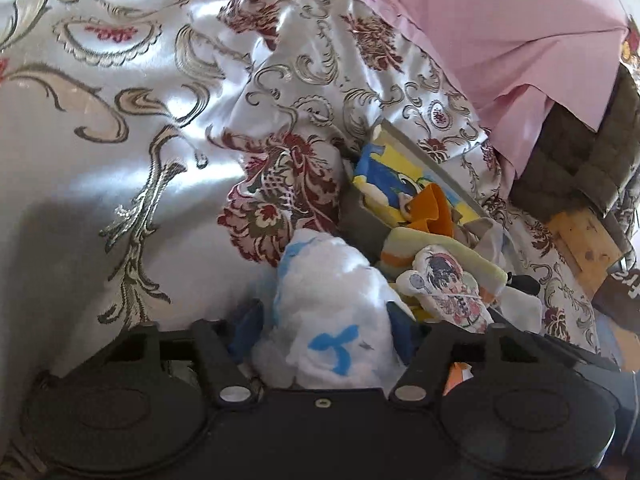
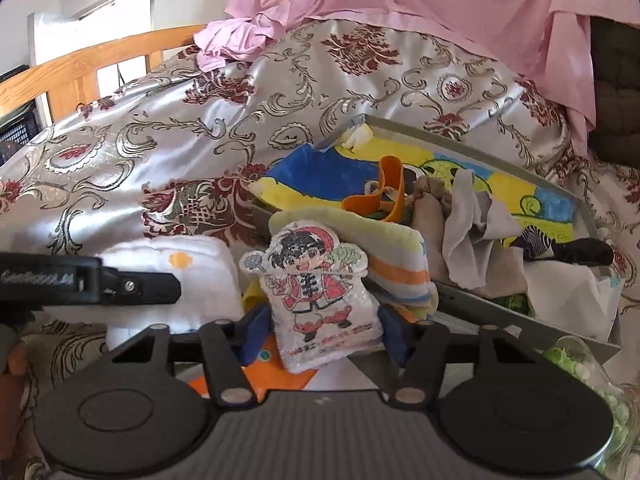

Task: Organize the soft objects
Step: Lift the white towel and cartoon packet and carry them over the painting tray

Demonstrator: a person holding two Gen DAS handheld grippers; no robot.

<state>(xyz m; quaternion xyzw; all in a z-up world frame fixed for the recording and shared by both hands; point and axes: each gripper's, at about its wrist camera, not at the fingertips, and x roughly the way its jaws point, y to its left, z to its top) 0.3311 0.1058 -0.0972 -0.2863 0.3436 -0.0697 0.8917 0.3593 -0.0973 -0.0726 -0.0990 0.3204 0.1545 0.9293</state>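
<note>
1. Right gripper (image 2: 326, 330): blue pads pinch a small flat cushion (image 2: 316, 300) printed with a cartoon figure in a red coat. Grip sits low on both side edges; the cushion stands upright between the fingers, just in front of the grey tray (image 2: 500, 308).
2. Left gripper (image 1: 324, 336): pads press into a white plush cloth (image 1: 328, 312) with blue markings. The cloth bulges up and over the fingers, so the hold looks deep into the bulk.
3. Handling, judged: both items look light, soft and compressible. The cushion looks shiny, perhaps slightly slick; a grip across its padded middle would hold better than one at the seam. The plush looks floppy, and loose ends may trail and snag.
4. Tray contents: a striped folded towel (image 2: 384, 252), an orange strip (image 2: 380, 196), beige and grey cloths (image 2: 468, 224), and a black item at the far edge, all on a coloured drawing.
5. Surroundings: patterned satin bedspread (image 2: 200, 120) under everything; pink sheet (image 2: 440, 0) behind.
</note>
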